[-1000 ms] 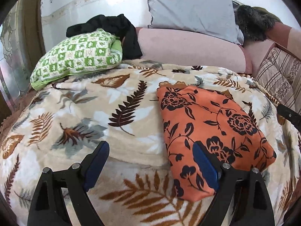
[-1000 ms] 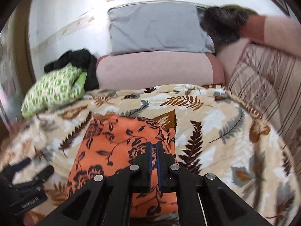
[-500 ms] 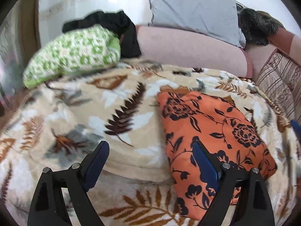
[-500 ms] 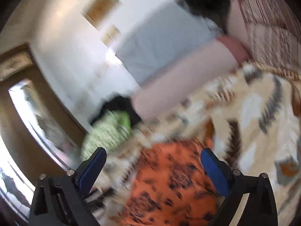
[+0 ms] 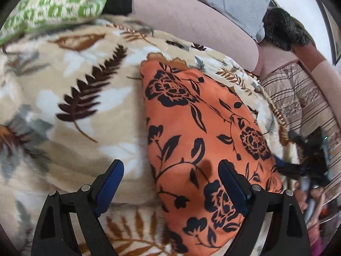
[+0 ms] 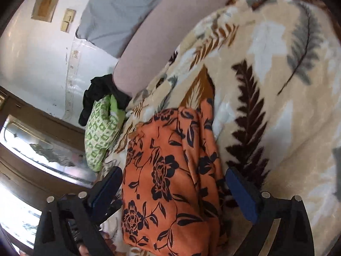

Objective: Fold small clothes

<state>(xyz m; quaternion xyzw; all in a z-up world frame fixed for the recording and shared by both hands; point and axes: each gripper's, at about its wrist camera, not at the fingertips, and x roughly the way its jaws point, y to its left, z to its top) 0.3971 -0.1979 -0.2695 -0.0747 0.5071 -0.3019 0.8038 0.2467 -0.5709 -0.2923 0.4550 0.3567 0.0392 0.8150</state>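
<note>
While no writing shows, both grippers' jaws gape above the orange garment [image 5: 198, 132].

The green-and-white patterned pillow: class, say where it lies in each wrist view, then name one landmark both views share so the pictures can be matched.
Left wrist view: the green-and-white patterned pillow lies at the top left, at the far edge of the leaf-print blanket.
Right wrist view: it sits left of centre, tilted, under a black garment.
Shared landmark: the orange floral cloth, lying on the blanket.
</note>
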